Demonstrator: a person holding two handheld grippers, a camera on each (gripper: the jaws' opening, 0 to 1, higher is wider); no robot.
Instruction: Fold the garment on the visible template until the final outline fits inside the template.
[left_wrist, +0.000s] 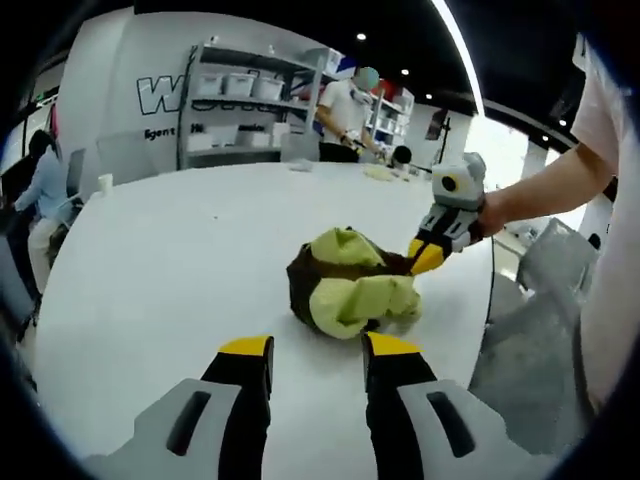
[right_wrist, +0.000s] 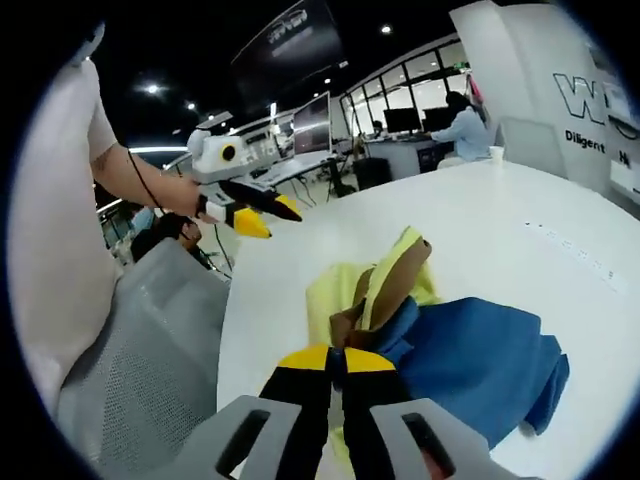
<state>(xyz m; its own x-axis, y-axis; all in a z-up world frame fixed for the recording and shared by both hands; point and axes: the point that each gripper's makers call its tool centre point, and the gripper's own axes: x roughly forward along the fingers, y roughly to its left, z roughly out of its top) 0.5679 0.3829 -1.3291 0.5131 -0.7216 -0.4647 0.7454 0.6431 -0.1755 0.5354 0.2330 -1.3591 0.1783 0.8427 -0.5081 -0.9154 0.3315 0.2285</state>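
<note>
Two hand-held grippers: right (right_wrist: 336, 362) clamps bunched garment (right_wrist: 400, 300), edges hidden; left (left_wrist: 318, 352) wide, empty.

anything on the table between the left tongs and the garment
No. In the left gripper view only bare white table lies between the open left tongs and the crumpled garment.

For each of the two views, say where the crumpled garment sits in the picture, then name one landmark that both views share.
Left gripper view: garment just right of centre, beyond the open left tongs.
Right gripper view: garment low and right of centre, pinched by the right tongs.
Shared landmark: the white table.
</note>
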